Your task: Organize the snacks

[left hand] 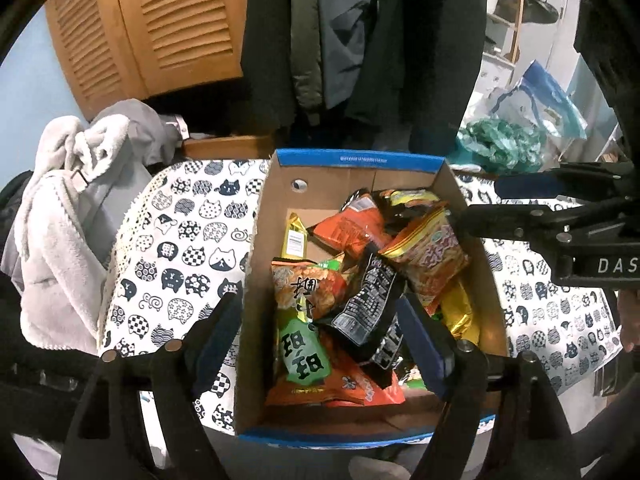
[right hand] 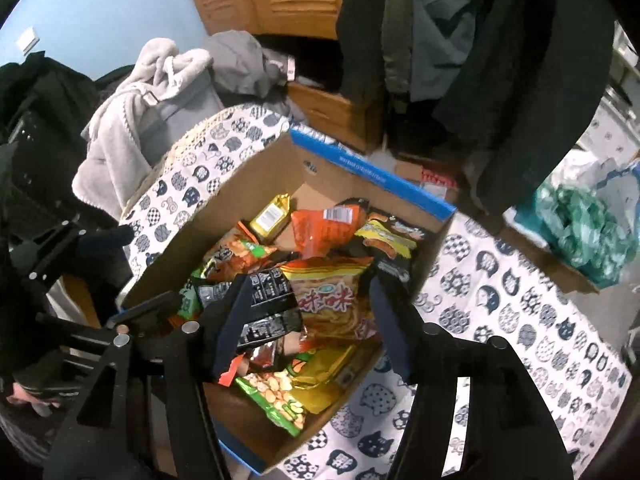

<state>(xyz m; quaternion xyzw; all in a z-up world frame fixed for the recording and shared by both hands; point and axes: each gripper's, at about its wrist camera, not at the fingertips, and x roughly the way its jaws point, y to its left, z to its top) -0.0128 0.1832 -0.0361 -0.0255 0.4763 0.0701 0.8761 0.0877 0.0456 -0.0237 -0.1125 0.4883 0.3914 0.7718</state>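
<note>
A cardboard box (left hand: 256, 280) with a blue rim stands on a cat-print tablecloth (left hand: 180, 240) and holds several snack bags. An orange bag (left hand: 428, 256), a black bag (left hand: 368, 300) and a green-labelled bag (left hand: 304, 352) lie on top. My left gripper (left hand: 320, 340) is open above the box's near end, holding nothing. My right gripper (right hand: 308, 320) is open over the box (right hand: 180, 240), above the orange bag (right hand: 332, 300) and the black bag (right hand: 264, 304). The right gripper (left hand: 520, 208) also shows in the left wrist view, at the box's right wall.
A grey fleece garment (left hand: 60, 240) hangs over a chair at the left. Dark coats (left hand: 360, 40) hang behind the table. A green plastic bag (left hand: 500, 144) lies at the back right. A wooden louvred door (left hand: 160, 20) stands behind.
</note>
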